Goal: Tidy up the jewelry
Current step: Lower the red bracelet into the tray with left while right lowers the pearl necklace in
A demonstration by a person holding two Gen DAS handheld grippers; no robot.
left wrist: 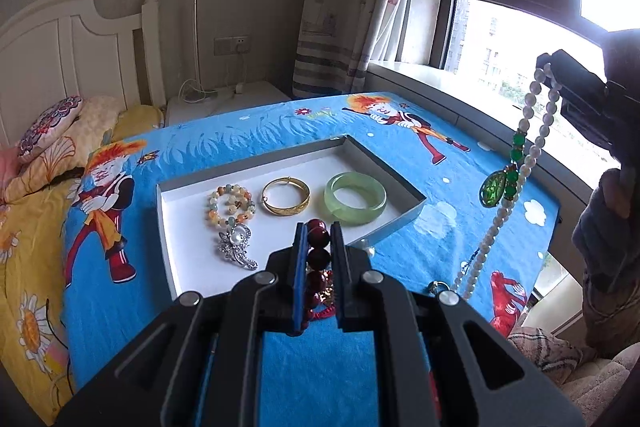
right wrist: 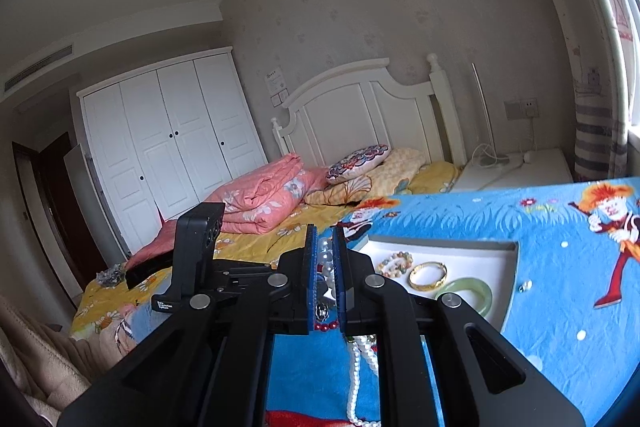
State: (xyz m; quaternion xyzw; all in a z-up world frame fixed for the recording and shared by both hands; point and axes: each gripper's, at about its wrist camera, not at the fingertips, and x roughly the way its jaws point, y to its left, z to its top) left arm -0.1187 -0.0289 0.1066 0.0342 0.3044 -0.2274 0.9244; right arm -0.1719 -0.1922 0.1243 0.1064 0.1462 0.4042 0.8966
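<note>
My left gripper (left wrist: 319,227) is shut on a dark red bead bracelet (left wrist: 318,259) with a red tassel, held just above the near edge of a white tray (left wrist: 188,259). In the tray lie a multicolour bead bracelet (left wrist: 231,205), a gold bangle (left wrist: 285,195), a green jade bangle (left wrist: 355,197) and a silver pearl brooch (left wrist: 238,247). My right gripper (left wrist: 546,69) (right wrist: 326,233) is shut on a pearl necklace (left wrist: 536,143) (right wrist: 326,259) with a green pendant (left wrist: 494,189). The necklace hangs down to the blue cloth (left wrist: 320,367).
The tray sits on a blue cartoon-print cloth over a raised surface on a bed. Two small pieces lie on the cloth: a clear one (left wrist: 368,250) by the tray's corner, and a ring (left wrist: 436,285) near the pearls. A windowsill (left wrist: 420,71) runs behind; pillows (left wrist: 52,131) lie at left.
</note>
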